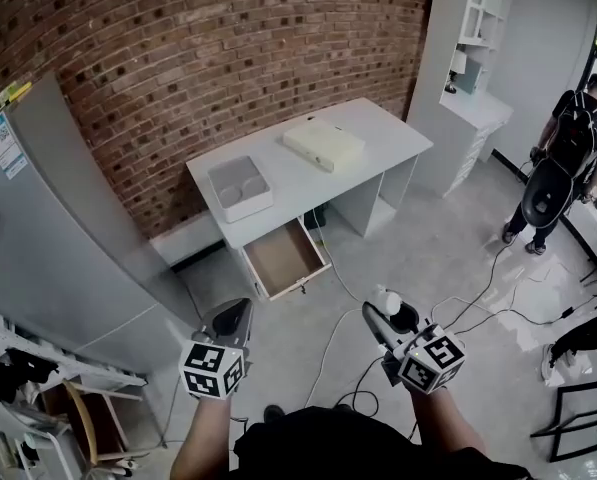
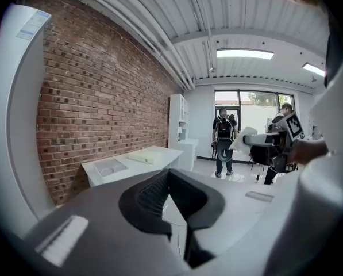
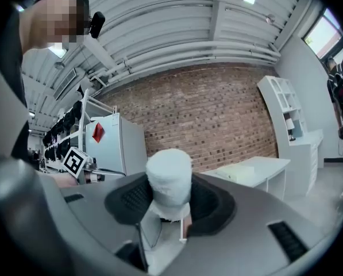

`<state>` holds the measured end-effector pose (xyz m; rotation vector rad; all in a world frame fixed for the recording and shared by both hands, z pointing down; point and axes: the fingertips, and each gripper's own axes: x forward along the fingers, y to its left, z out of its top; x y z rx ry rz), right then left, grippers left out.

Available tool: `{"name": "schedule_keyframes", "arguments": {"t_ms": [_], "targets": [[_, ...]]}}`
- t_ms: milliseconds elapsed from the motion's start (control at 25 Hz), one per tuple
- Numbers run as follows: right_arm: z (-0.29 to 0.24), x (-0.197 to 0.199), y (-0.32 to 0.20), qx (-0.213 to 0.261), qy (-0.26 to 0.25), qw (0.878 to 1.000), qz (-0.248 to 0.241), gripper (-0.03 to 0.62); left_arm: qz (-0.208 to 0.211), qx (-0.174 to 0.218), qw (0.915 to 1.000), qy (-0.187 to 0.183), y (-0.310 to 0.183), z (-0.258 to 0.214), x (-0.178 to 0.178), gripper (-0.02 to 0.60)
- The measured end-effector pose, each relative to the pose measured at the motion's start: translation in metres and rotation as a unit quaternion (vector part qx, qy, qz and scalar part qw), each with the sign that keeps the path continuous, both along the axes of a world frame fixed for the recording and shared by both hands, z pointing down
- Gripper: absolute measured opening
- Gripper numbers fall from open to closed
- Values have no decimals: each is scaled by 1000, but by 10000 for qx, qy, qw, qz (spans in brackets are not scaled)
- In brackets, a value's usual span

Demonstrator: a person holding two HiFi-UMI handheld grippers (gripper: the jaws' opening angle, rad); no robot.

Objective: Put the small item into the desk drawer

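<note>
You held both forearms out ahead of you from the bottom of the head view. The left gripper (image 1: 232, 318) (image 2: 170, 190) sat at 7 o'clock with its jaws pressed together on nothing. The right gripper (image 1: 391, 314) (image 3: 170, 199) sat at 5 o'clock, angled toward 11 o'clock. Its jaws were clamped on the small white cylindrical roll with a fuzzy cloth surface (image 1: 386, 299) (image 3: 169, 176), which stood up out of the black pads. At 12 o'clock, well apart from both grippers, stood the white rectangular desk (image 1: 378, 133) against the red brick wall (image 1: 228, 38). The desk's drawer with a brown bottom (image 1: 283, 257) was pulled open toward you. A pale grey square box with two round hollows (image 1: 240, 186) and a flat cream box (image 1: 323, 143) lay on the desktop. A tall grey cabinet (image 1: 48, 228) filled 9 o'clock, and a white shelf unit (image 1: 478, 28) stood at 1 o'clock. A person wearing a backpack (image 1: 570, 153) was at 2 o'clock, and cables (image 1: 478, 308) trailed over the grey floor.
</note>
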<state>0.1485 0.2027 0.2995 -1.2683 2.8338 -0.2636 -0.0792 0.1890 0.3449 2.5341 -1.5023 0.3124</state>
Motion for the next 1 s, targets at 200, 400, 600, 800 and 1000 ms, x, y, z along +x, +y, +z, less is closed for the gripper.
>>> {"name": "schedule_keyframes", "arguments": {"t_ms": [200, 400, 600, 800, 1000], "targets": [[-2, 23, 0, 28, -158, 9999, -51, 175, 86, 135, 9999, -60, -5, -15, 34, 11], [6, 52, 7, -33, -119, 9998, -131, 175, 96, 58, 9999, -60, -2, -8, 70, 11], [13, 80, 18, -151, -243, 9993, -227, 175, 62, -67, 10000, -9, 3, -2, 105, 11], [30, 112, 19, -434, -397, 9981, -170, 175, 13, -249, 9996, -113, 12, 8, 122, 11], [36, 123, 11, -507, -503, 9974, -135, 175, -142, -337, 9993, -74, 6, 11, 118, 11]]}}
